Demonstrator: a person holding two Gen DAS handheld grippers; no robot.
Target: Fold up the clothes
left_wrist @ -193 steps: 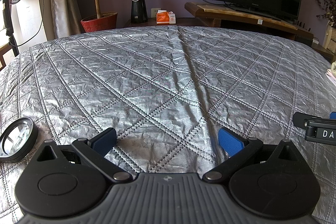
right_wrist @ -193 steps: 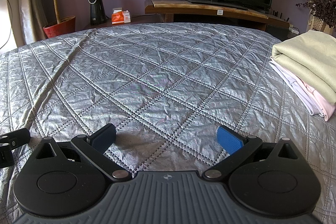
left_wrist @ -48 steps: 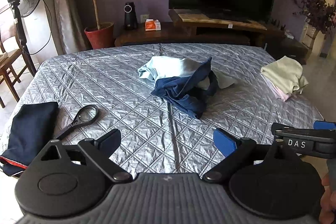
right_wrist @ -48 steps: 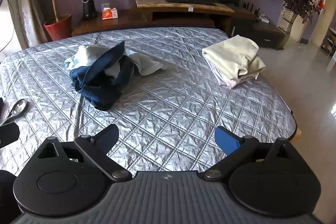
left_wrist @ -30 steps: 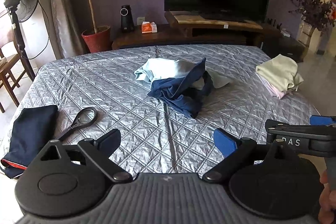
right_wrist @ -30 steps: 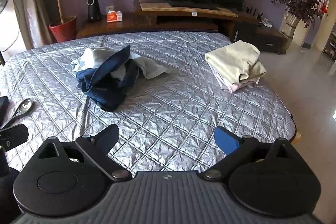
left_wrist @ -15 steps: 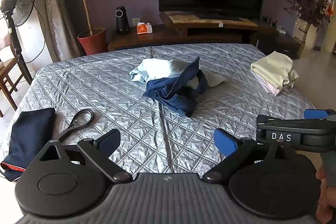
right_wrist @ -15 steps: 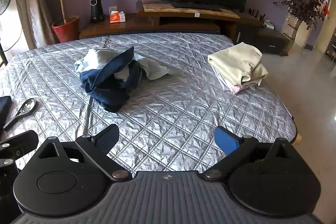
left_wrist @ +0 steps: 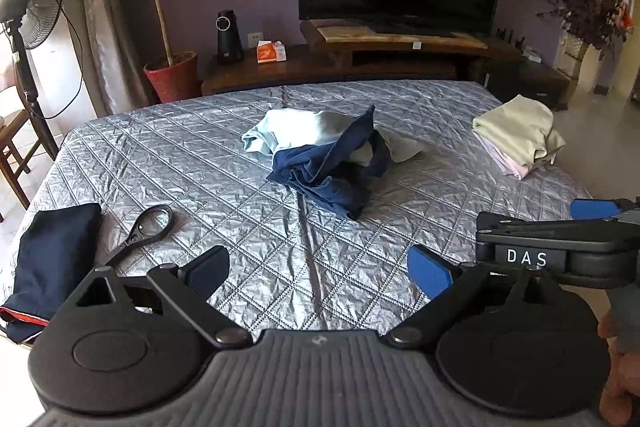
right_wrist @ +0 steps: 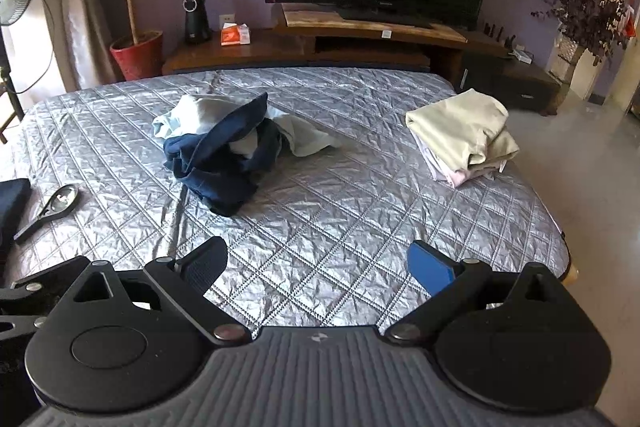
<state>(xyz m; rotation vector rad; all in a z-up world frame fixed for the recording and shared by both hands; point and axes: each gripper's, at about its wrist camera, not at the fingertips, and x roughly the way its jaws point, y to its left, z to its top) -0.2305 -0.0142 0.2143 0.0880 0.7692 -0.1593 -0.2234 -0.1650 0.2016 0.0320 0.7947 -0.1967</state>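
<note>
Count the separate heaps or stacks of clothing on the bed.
3: a crumpled heap mid-bed, a folded stack by the right edge, one folded dark garment at the left edge. Others may be out of frame.

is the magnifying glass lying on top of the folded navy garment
No, the magnifying glass lies on the silver quilt just right of the folded navy garment, not on it.

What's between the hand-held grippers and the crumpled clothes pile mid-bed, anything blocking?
Nothing visible. Only bare quilted bedspread lies between the open right hand-held gripper, the open left hand-held gripper and the crumpled clothes pile. The magnifying glass and folded stack sit off to the sides.
</note>
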